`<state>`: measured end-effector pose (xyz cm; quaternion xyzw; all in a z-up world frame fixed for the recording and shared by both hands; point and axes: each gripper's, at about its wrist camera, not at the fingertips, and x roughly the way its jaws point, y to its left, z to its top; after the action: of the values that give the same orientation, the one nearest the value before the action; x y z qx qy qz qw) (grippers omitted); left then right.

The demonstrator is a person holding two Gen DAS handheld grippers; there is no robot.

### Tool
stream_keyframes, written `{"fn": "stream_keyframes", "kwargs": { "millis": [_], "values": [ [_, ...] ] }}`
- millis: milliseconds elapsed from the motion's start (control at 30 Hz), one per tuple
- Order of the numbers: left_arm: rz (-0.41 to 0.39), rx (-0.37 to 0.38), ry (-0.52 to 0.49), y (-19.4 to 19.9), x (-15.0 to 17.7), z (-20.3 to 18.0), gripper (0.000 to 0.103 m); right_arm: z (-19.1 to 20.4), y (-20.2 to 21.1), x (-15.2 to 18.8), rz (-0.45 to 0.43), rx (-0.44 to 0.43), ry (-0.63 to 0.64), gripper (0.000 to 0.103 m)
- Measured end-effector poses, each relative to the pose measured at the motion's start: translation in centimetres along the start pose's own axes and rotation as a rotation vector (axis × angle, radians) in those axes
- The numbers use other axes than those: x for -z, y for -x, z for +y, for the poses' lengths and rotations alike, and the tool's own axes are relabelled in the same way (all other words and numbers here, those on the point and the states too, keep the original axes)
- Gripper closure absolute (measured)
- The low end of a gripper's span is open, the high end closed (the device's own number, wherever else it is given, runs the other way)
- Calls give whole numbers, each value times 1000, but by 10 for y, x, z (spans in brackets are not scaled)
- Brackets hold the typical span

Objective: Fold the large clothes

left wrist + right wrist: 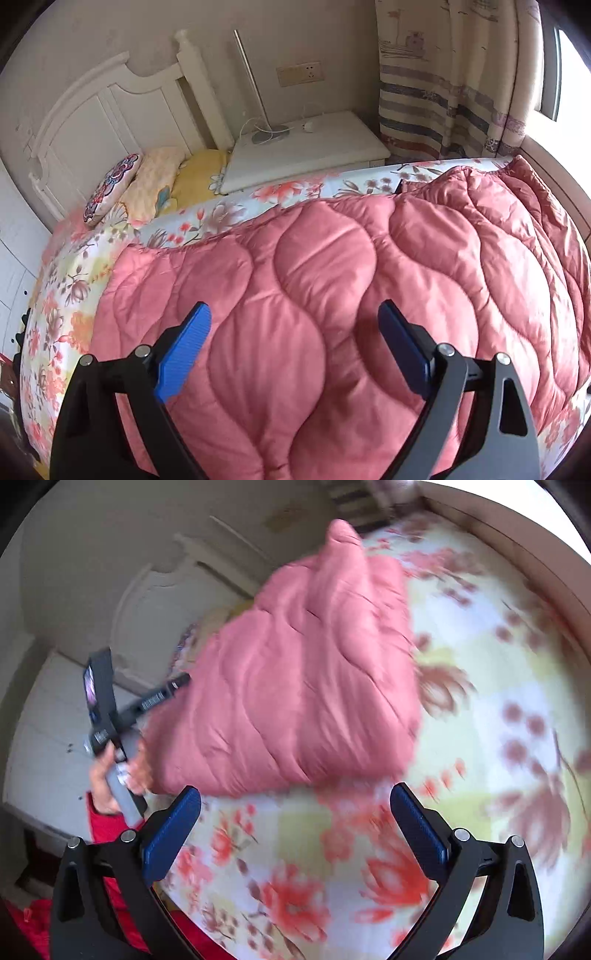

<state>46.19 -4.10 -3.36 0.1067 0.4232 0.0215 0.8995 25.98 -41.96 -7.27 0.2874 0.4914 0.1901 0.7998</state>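
A large pink quilted piece (332,277) lies spread over the floral bed sheet (207,221) and fills most of the left wrist view. My left gripper (294,306) hovers over it, open, with nothing between its blue pads. In the blurred right wrist view the same pink piece (295,683) is a folded heap with one corner pointing away. My right gripper (295,790) is open and empty over the sheet (295,867), just short of the heap's near edge. A hand (110,775) with a red sleeve holds the other tool beside the heap's left edge.
A white headboard (92,122) and pillows (155,177) are at the far left. A white nightstand (306,155) with a lamp base and cables stands by the bed. A striped curtain (443,92) and a window are to the right, and white cabinet doors (55,720) stand left of the bed.
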Motion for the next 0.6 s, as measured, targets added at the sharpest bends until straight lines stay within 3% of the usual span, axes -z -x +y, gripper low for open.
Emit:
{"fn": "stream_keyframes", "kwargs": {
  "millis": [167,367,500,600],
  "values": [
    [11,41,46,-15,-7,-5,12,-15,-11,26,-16,-65,-95,4],
    [68,71,84,-40,1,0,12,-19,-13,11,-202,-161,-193,4],
    [98,47,72,-49,7,0,12,-22,-15,3,-319,-196,-278,6],
    [113,65,86,-51,7,6,12,-35,-4,15,-337,-211,-368,13]
  ]
}}
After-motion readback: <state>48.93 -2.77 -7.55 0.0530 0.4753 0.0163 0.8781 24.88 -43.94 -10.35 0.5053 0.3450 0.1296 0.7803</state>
